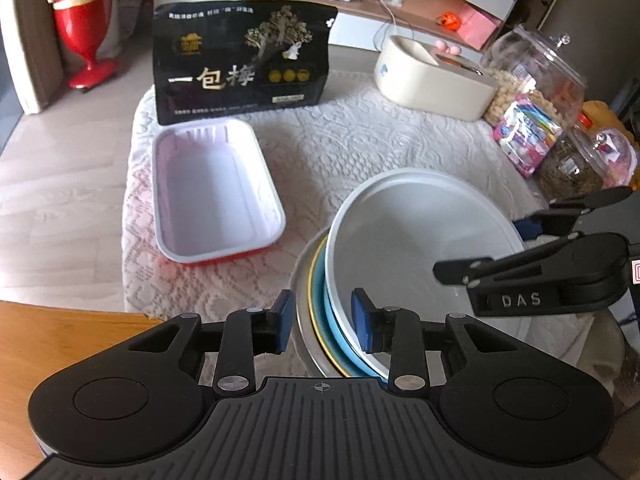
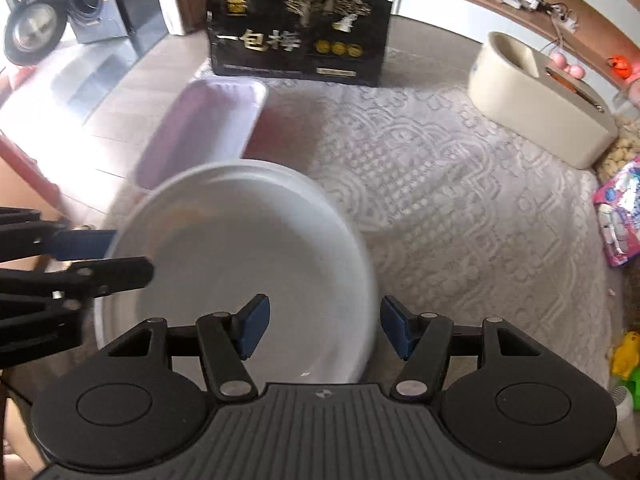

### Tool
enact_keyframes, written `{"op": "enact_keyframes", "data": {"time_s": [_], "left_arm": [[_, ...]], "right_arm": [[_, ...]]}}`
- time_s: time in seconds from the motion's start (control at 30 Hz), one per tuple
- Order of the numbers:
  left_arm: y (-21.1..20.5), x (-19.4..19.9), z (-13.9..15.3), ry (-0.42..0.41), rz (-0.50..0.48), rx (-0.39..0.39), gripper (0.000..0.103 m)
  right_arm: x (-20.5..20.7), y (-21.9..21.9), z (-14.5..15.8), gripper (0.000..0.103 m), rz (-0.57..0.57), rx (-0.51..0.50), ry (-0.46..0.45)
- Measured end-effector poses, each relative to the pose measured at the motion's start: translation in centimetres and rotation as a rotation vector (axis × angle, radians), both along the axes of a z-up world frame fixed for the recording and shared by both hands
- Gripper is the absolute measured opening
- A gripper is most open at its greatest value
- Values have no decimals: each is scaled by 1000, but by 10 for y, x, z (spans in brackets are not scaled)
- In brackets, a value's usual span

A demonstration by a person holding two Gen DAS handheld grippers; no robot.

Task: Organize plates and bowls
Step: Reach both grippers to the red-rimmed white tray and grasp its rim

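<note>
White lace covers my counter (image 1: pixel 360 148); lower right, stacked white bowl (image 1: pixel 420 240) tilts, both hand-held grippers (image 1: pixel 322 322) (image 2: pixel 322 330) released around its rim.

A table covered by a white lace cloth (image 1: pixel 360 148) carries everything. At its far edge a black snack bag (image 1: pixel 244 60) stands upright, and just in front of it lies an empty white tray (image 1: pixel 216 196) with red sides. Far right sits a cream box (image 1: pixel 432 76), with glass jars (image 1: pixel 536 96) beside it. Near the front edge rests a stack of dishes (image 1: pixel 320 280), a white bowl (image 1: pixel 420 240) tilted on top.
</note>
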State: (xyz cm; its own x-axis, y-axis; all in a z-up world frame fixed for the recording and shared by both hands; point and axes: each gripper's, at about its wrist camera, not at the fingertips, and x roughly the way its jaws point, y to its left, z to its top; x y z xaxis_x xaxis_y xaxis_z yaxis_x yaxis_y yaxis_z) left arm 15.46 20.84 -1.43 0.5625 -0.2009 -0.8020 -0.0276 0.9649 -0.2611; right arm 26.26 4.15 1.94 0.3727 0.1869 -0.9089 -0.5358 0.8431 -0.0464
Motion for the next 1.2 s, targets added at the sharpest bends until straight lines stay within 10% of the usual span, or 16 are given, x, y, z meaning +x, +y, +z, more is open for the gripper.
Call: {"op": "enact_keyframes", "data": {"time_s": [0.2,0.37,0.57,0.83,1.2], "left_arm": [[22,-8,23,-64,7,-126,31],[61,-5,37,-134,81,-172,31],[111,32,23,-74,281,5,31],[138,114,-50,164,336,-66,31],[129,134,-65,179,256,-96,31]], "right_arm": [[-10,-7,33,62,79,17,-171],[16,-6,59,63,47,162,-120],[49,32,70,63,57,177,-39],[118,122,21,50,12,101,168],[153,168,-53,32,-41,-49,346]]}}
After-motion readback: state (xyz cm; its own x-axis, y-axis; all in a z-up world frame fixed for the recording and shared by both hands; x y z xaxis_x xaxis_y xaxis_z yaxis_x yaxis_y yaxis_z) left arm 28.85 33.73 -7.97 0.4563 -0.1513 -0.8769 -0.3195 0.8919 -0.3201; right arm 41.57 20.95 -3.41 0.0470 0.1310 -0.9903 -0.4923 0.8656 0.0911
